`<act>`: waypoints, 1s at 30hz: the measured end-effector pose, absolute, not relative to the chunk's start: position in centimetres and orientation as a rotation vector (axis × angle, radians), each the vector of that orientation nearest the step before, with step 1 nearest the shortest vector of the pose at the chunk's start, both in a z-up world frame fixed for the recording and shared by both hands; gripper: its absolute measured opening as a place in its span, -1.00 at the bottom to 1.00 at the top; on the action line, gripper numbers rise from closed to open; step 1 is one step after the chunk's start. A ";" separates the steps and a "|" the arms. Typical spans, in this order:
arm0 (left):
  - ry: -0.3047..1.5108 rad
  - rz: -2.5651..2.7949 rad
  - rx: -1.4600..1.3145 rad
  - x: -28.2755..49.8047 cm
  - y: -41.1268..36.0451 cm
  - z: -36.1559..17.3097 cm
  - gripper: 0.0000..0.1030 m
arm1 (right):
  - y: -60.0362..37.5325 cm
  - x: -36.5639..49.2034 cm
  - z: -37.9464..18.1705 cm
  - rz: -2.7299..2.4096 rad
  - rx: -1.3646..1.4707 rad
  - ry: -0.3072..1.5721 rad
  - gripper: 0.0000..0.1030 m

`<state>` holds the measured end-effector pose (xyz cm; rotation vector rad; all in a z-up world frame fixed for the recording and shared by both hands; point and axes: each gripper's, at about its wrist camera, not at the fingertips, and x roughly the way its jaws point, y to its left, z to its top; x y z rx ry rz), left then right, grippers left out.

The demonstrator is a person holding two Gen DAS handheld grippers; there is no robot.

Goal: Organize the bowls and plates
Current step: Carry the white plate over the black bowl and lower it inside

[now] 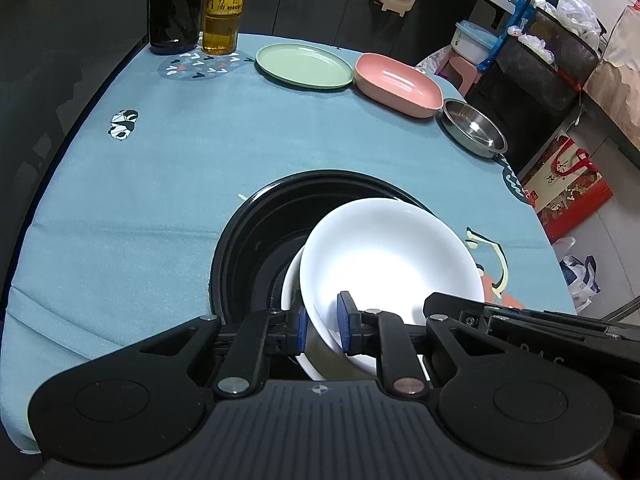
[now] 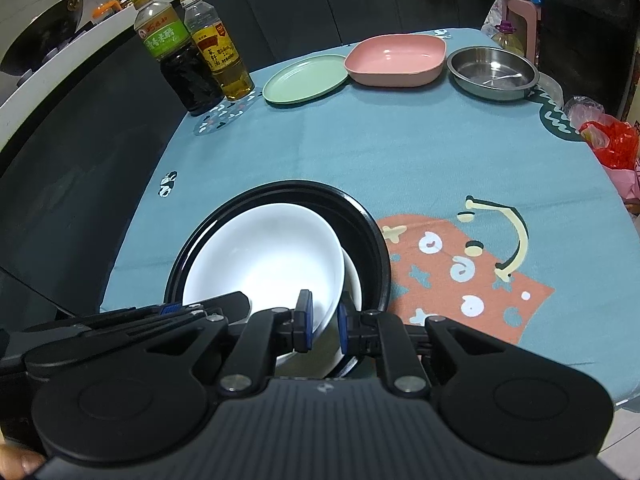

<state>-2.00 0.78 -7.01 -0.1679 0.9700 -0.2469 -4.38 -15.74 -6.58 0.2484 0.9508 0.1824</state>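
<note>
Two tongs, one round white ceramic bowl (image 1: 392, 256).
Our left gripper (image 1: 323, 322) and right gripper (image 2: 322, 320) each pinch its near rim, angled down over the round black dish (image 2: 360, 232).

Two white round ceramic bowls (image 2: 260, 256), nested, upper one tilted, near. One black round plate (image 2: 372, 236) beneath them. One pale green round plate (image 2: 304, 80), one pink rounded-square dish (image 2: 396, 60) and one shallow stainless steel round bowl (image 2: 492, 68), in a row across the far side. Two tall plastic bottles far left: one dark-liquid bottle with green label (image 2: 180, 56), one amber oil bottle with yellow label (image 2: 224, 56). Two black two-finger grippers (image 2: 322, 326), near.
</note>
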 end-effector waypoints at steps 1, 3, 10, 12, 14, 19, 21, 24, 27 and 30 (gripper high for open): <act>0.972 -0.249 -0.172 -1.9 0.9 -7.1 -0.73 | -15.7 -4.4 -6.6 0.183 0.249 0.950 -0.78; 0.976 -0.253 -0.184 -1.8 1.0 -7.1 -0.73 | -15.7 -4.4 -6.6 0.183 0.248 0.950 -0.78; 0.991 -0.262 -0.199 -1.8 1.5 -6.9 -0.73 | -15.7 -4.4 -6.6 0.185 0.249 0.957 -0.78; 0.990 -0.265 -0.205 -1.9 1.8 -6.8 -0.73 | -15.6 -4.4 -6.5 0.185 0.245 0.955 -0.78; 0.987 -0.269 -0.210 -2.0 2.0 -6.6 -0.73 | -15.6 -4.4 -6.5 0.185 0.244 0.952 -0.78; 0.967 -0.270 -0.216 -2.4 2.4 -6.0 -0.73 | -15.8 -4.5 -6.3 0.185 0.252 0.952 -0.78; 0.964 -0.271 -0.222 -2.4 2.5 -6.0 -0.73 | -15.8 -4.5 -6.3 0.181 0.257 0.952 -0.77; 0.961 -0.267 -0.221 -2.5 2.5 -6.0 -0.73 | -15.9 -4.6 -6.1 0.177 0.260 0.945 -0.77; 0.948 -0.258 -0.220 -2.6 2.6 -5.8 -0.73 | -16.1 -4.9 -5.7 0.162 0.253 0.931 -0.63; 0.926 -0.235 -0.205 -2.8 2.6 -5.4 -0.72 | -16.4 -5.3 -5.2 0.149 0.243 0.890 -0.44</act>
